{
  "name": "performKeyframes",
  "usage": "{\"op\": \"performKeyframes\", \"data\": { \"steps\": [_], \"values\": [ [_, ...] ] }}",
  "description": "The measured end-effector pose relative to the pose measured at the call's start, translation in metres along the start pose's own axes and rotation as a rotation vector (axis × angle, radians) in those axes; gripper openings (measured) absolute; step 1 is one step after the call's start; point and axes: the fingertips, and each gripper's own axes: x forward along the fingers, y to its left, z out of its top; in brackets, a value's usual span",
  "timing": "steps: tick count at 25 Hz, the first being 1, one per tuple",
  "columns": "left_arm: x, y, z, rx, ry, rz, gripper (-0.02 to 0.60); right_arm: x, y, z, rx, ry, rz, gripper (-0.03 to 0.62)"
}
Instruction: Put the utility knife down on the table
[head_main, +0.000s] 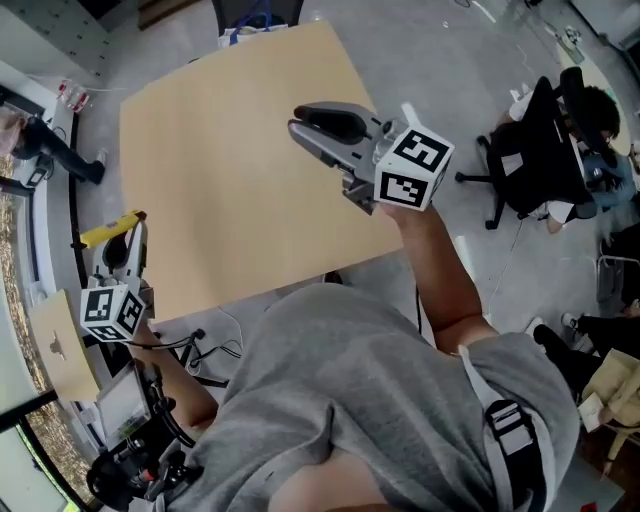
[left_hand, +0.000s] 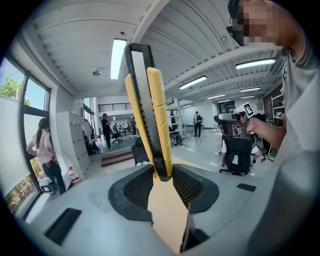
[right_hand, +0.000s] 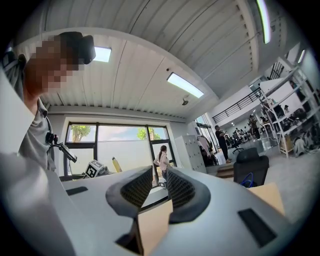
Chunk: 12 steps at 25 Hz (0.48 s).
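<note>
The left gripper (head_main: 122, 243) hangs off the table's (head_main: 230, 180) left edge, close to the near left corner. Its jaws are clamped on the lower end of a yellow and black utility knife (head_main: 108, 230), so the knife is held clear of the tabletop and not resting on it. In the left gripper view the knife (left_hand: 149, 115) stands between the two dark ribbed pads of the left gripper (left_hand: 162, 175). It rises from them nearly upright toward the ceiling, leaning a little to the left, with its yellow sides flanking a black centre strip. The right gripper (head_main: 335, 128) is held over the table's right edge, toward the near right corner, its marker cube (head_main: 412, 167) just behind the jaws. In its own view the right gripper (right_hand: 160, 175) has its jaws drawn close, with a thin slit left between them and nothing in it. The pale wooden tabletop itself carries nothing.
</note>
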Motion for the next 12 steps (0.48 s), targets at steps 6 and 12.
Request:
{"op": "performKeyframes", "data": {
  "steps": [6,12],
  "values": [
    [0.007,-0.003,0.005,-0.013,0.000,0.011,0.123,0.001,-0.012,0.002,0.005,-0.008,0.017,0.080],
    [0.009,0.003,-0.003,-0.009,-0.017,-0.013,0.123,0.003,-0.004,-0.004,0.015,0.001,0.011,0.080]
  ]
}}
